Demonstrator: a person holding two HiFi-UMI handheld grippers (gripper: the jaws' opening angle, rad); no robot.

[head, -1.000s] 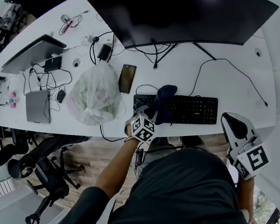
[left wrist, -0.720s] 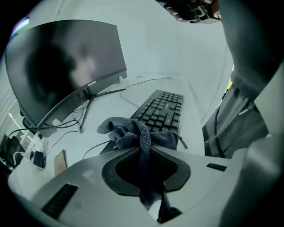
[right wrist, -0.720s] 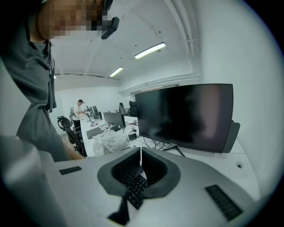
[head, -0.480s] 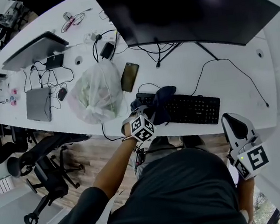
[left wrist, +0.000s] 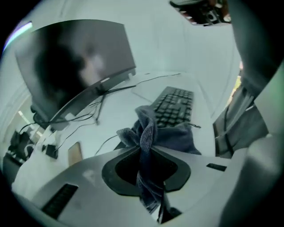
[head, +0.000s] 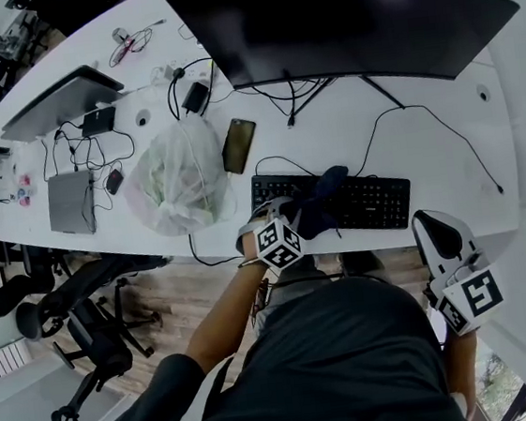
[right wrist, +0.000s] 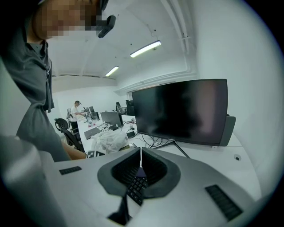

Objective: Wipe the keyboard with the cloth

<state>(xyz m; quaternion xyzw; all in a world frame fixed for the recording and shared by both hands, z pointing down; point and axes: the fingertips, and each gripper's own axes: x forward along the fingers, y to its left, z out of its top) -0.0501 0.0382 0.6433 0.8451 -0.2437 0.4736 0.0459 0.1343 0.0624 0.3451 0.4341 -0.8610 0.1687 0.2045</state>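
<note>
On the keyboard [head: 375,203], mid-row: cloth [head: 323,203] in the left hand-held gripper [head: 303,217].
Its jaws pinch the bunched cloth, whose loose part lies on the keys. The right hand-held gripper [head: 435,228] hangs off the bench [head: 425,139] edge, jaws pressed together on nothing. A good wipe likely needs a firm pinch, light pressure, and strokes along the key rows.

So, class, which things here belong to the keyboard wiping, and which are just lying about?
In the job:
cloth
keyboard
left gripper, shut on the cloth

Lying about:
monitor
phone
plastic bag
laptop
</note>
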